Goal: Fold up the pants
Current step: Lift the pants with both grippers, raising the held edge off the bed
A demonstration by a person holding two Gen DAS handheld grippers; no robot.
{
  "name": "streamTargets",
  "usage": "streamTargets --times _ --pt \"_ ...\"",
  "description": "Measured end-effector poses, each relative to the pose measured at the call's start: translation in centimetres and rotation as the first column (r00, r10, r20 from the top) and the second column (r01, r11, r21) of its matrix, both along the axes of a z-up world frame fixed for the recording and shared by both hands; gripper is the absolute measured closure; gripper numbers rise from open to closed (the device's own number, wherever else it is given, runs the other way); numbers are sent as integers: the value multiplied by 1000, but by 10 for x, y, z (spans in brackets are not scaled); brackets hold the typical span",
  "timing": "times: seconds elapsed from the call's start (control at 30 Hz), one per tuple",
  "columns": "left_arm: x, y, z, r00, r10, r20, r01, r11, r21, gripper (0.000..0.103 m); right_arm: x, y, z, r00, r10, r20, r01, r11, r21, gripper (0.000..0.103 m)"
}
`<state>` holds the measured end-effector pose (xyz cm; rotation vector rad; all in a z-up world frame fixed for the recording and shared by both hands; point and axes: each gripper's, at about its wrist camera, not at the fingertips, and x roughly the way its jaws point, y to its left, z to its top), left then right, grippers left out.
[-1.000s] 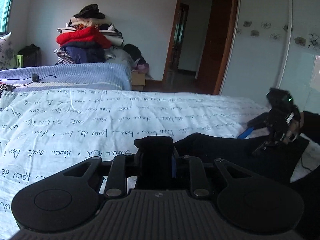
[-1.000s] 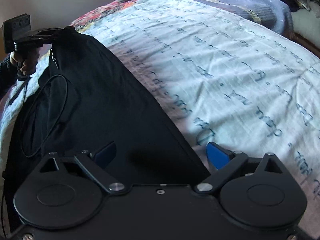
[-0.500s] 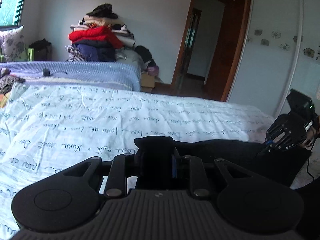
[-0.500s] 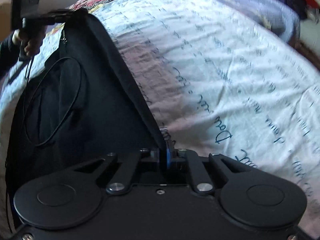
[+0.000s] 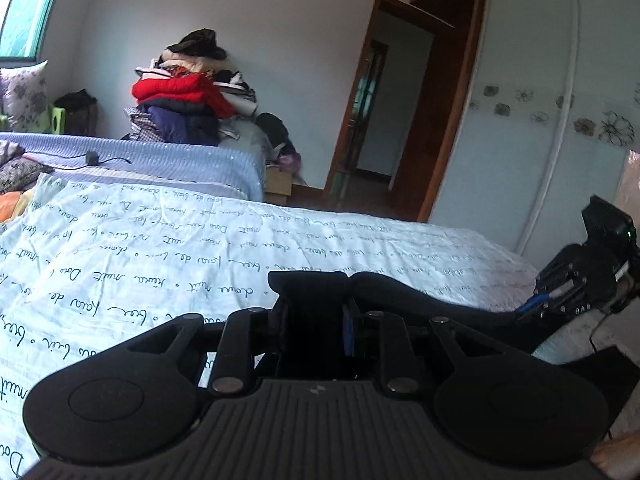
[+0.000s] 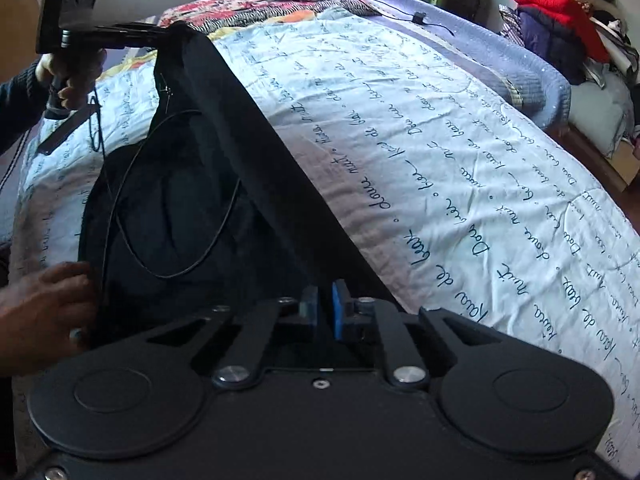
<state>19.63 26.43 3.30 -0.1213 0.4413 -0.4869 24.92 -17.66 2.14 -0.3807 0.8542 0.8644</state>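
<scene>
Holding one edge of the black pants [image 6: 224, 184] between them, two grippers are in use. The left gripper [image 5: 314, 312] has its fingers closed together on a fold of the dark cloth. The right gripper [image 6: 325, 306] is also closed, its two blue pads [image 6: 338, 312] pinching the same raised edge. This edge runs taut between the two tools, above the bed cover [image 6: 440, 152], which is light blue with dark handwriting printed on it. The rest of the pants lies on the cover below.

One pile of clothes [image 5: 188, 96], with a red piece in it, stands beyond the bed in both views. The left wrist view alone shows one open door [image 5: 372, 120] and one wardrobe front with flower prints [image 5: 532, 120]. The right wrist view alone shows a thin black cable [image 6: 160, 208] looping over the pants, a flowered blanket [image 6: 224, 4] at the far end of the bed, and two hands: one [image 6: 68, 72] grips the handle of the left tool, the other [image 6: 40, 312] is at the lower left, touching the cloth.
</scene>
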Motion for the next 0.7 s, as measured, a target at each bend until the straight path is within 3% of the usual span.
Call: streamTargets --times 0.33,0.7 --pt "-4 7 9 1000 -1 -5 1 1000 -17 77 -18 6 10 1000 13 21 -13 1000 -12 95" --pt "-65 10 24 999 -24 46 25 999 -24 77 -63 -3 36 999 -21 31 18 998 68 95"
